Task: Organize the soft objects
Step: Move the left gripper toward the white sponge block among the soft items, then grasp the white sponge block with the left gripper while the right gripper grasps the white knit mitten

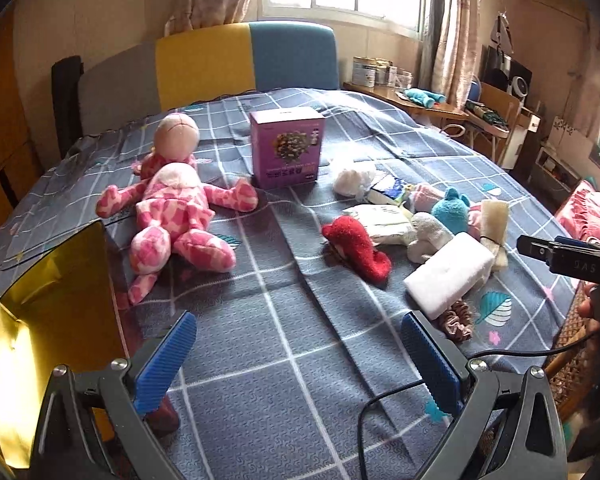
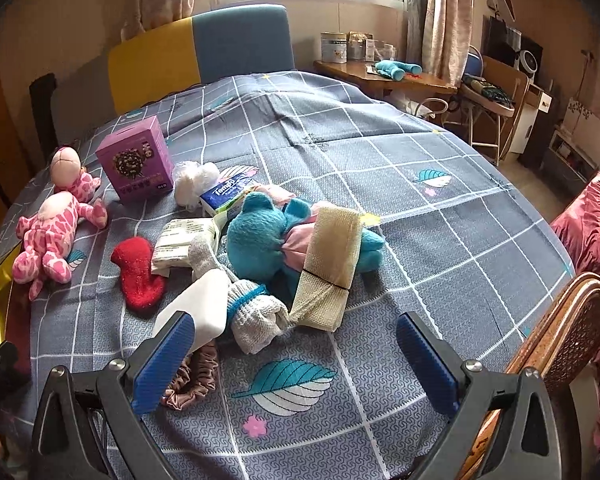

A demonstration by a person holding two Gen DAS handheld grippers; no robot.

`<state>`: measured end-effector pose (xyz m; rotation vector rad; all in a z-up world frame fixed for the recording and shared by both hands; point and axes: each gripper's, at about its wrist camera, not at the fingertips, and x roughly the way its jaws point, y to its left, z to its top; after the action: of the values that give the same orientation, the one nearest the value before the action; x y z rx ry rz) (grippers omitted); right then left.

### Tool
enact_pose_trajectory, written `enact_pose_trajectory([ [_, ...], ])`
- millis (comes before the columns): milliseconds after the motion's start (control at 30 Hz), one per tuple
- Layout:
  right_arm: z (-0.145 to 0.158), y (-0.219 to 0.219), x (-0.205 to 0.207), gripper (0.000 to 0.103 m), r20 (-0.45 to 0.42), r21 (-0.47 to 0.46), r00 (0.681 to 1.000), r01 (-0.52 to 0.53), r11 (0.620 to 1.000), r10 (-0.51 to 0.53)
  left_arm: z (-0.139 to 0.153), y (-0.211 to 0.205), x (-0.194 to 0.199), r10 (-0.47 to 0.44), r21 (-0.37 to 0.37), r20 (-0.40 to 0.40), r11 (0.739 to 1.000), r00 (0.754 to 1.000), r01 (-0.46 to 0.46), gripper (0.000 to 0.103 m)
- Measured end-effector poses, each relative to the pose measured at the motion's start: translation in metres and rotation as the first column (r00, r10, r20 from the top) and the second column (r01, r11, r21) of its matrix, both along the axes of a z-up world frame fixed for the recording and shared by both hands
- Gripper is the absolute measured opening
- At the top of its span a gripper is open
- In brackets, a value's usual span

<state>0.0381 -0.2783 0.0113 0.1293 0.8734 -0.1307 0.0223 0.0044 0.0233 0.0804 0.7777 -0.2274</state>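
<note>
Sorting not yet begun. Left gripper (image 1: 298, 360) and right gripper (image 2: 296, 360) spread wide, empty, above bed's (image 2: 440, 160) near edge. Soft pile (blue plush (image 2: 260, 236), knit sock (image 2: 256, 320), red sock (image 2: 138, 272)) mid-bed. Next: lower right gripper onto sock, pinch gently.

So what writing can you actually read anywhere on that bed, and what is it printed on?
"Tempo": on the blue and white tissue pack beside the teal plush toy.
Purple box: printed lines under its picture, too blurred to read in either view.
Pale printed packet by the red sock: fine print, too small to read.
Tins on the side table: a label shows, but not legibly.
</note>
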Motion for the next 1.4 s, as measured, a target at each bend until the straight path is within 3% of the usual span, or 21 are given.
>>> enact_pose_trajectory([
  [367, 0.0, -0.019, -0.007, 0.103, 0.061, 0.213, 0.998, -0.028, 0.977, 0.016, -0.012, -0.038, 0.034, -0.179, -0.019, -0.054, 0.984, 0.982, 0.178, 0.103],
  [433, 0.0, -0.02, -0.008, 0.103, 0.068, 0.237, 0.998, -0.032, 0.971, 0.017, -0.014, -0.051, 0.041, -0.2, 0.017, -0.049, 0.979, 0.978, 0.201, 0.103],
  [567, -0.001, -0.024, -0.008, 0.103, 0.076, 0.272, 0.997, -0.036, 0.962, 0.016, -0.019, -0.07, 0.057, -0.273, -0.005, -0.085, 0.962, 0.958, 0.273, 0.103],
  [733, -0.001, -0.026, -0.009, 0.103, 0.086, 0.289, 0.996, -0.04, 0.957, 0.016, -0.022, -0.093, 0.064, -0.334, 0.044, -0.073, 0.94, 0.94, 0.337, 0.103],
  [933, -0.001, -0.027, -0.01, 0.103, 0.098, 0.299, 0.995, -0.047, 0.953, 0.019, -0.029, -0.124, 0.059, -0.45, 0.108, -0.074, 0.883, 0.89, 0.456, 0.103],
  [1100, 0.0, -0.027, -0.011, 0.103, 0.104, 0.306, 0.994, -0.05, 0.951, 0.018, -0.039, -0.145, 0.06, -0.535, 0.118, -0.103, 0.831, 0.839, 0.544, 0.102],
  [1300, 0.001, -0.028, -0.011, 0.103, 0.111, 0.313, 0.994, -0.051, 0.948, 0.017, -0.05, -0.161, 0.072, -0.572, 0.091, -0.141, 0.805, 0.808, 0.586, 0.09],
  [1367, 0.001, -0.028, -0.012, 0.103, 0.115, 0.315, 0.993, -0.051, 0.948, 0.015, -0.055, -0.167, 0.076, -0.582, 0.075, -0.152, 0.799, 0.799, 0.596, 0.08],
  [1400, 0.001, -0.028, -0.012, 0.103, 0.117, 0.316, 0.993, -0.051, 0.947, 0.014, -0.058, -0.169, 0.079, -0.585, 0.062, -0.161, 0.798, 0.795, 0.599, 0.068],
])
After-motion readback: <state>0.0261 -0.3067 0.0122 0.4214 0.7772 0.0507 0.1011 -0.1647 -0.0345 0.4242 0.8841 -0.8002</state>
